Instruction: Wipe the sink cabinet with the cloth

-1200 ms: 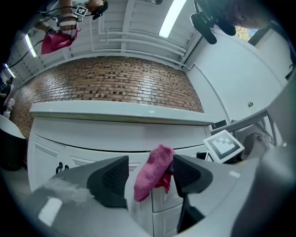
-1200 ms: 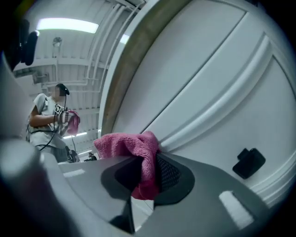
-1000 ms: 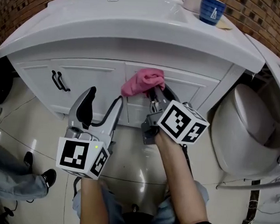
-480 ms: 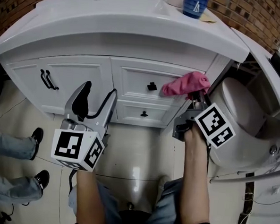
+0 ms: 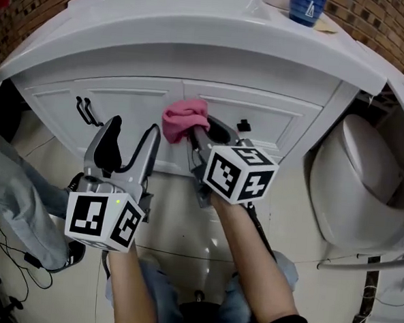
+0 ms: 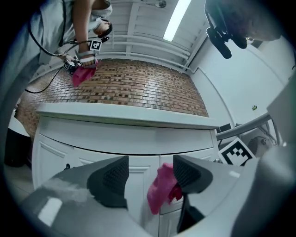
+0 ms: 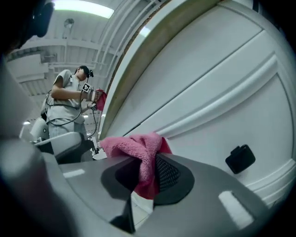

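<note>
The white sink cabinet (image 5: 124, 98) fills the upper half of the head view, its panelled doors and drawer fronts curving beneath a pale overhanging worktop (image 5: 196, 34). A brick wall (image 5: 374, 24) shows in the top right corner. A white toilet (image 5: 364, 194) stands just beside the cabinet at the right edge of the frame, and glossy tiled floor (image 5: 178, 224) runs along the bottom. A bystander's grey trouser leg (image 5: 16, 194) comes in at the lower left. Of the person's two tools, the right tongs (image 5: 198, 138) sit just right of the frame's centre, pointed at the cabinet front. Their jaws are clamped on the pink cloth (image 5: 184, 119), which bunches up above the tips. The cloth lies at the seam between the left door and the drawers, in the upper centre of the frame; whether it actually touches the panel cannot be told. The left tongs (image 5: 134, 129) sit at centre left, near the right pair but apart from it, also aimed at the cabinet. Their jaws stand wide apart with nothing held between them. A blue cup (image 5: 305, 8) stands on the worktop at the top right. Two black handles (image 5: 85, 111) sit on the left door, and a small black knob (image 5: 244, 125) sits on the drawer front just right of the cloth.
</note>
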Demonstrator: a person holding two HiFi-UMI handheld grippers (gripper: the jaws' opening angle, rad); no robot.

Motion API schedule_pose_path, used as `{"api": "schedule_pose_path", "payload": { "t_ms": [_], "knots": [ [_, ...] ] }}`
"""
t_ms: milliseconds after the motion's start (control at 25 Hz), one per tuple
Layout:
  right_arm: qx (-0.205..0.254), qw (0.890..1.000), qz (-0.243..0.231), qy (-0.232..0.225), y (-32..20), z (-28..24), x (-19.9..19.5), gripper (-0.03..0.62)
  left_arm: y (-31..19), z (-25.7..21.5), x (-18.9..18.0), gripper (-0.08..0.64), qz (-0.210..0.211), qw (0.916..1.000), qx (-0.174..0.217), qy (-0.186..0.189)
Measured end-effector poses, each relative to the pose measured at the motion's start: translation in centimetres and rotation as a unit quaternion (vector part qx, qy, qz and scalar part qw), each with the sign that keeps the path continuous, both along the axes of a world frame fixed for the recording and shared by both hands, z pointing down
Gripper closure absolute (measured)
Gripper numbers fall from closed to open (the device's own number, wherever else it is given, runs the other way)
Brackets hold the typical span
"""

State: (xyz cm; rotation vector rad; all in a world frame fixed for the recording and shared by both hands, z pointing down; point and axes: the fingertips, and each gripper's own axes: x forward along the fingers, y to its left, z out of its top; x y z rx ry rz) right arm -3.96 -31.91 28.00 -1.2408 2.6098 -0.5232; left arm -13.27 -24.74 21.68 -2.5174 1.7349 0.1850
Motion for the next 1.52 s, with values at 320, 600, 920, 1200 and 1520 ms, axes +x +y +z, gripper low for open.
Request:
{"api": "schedule_pose_path", "payload": {
  "t_ms": [320,600,920,1200,1520],
  "knots": [
    [-0.031,0.984,0.164,0.067,0.3,1.1,10.9,0.540,-0.5,0.5,0.4,0.258,0.010,0.9998,-0.012,0.014],
    [-0.039,0.944,0.314,0.088,2.4,0.3,24.6,0.540,-0.7,1.9,5.7,0.258,0.064,0.9975,-0.028,-0.010],
    [-0.091,0.968,0.225,0.066,2.5,4.5,19.3,0.540,-0.8,2.7,7.4,0.258,0.086,0.9952,-0.035,-0.030],
    [-0.072,0.995,0.029,0.067,1.5,8.2,0.1,0.540,-0.3,2.5,6.0,0.258,0.075,0.9955,-0.027,-0.050],
    [-0.134,0.979,0.152,0.006,-1.8,9.8,7.0,0.540,-0.2,2.3,4.1,0.258,0.069,0.9952,-0.031,-0.062]
  ]
}}
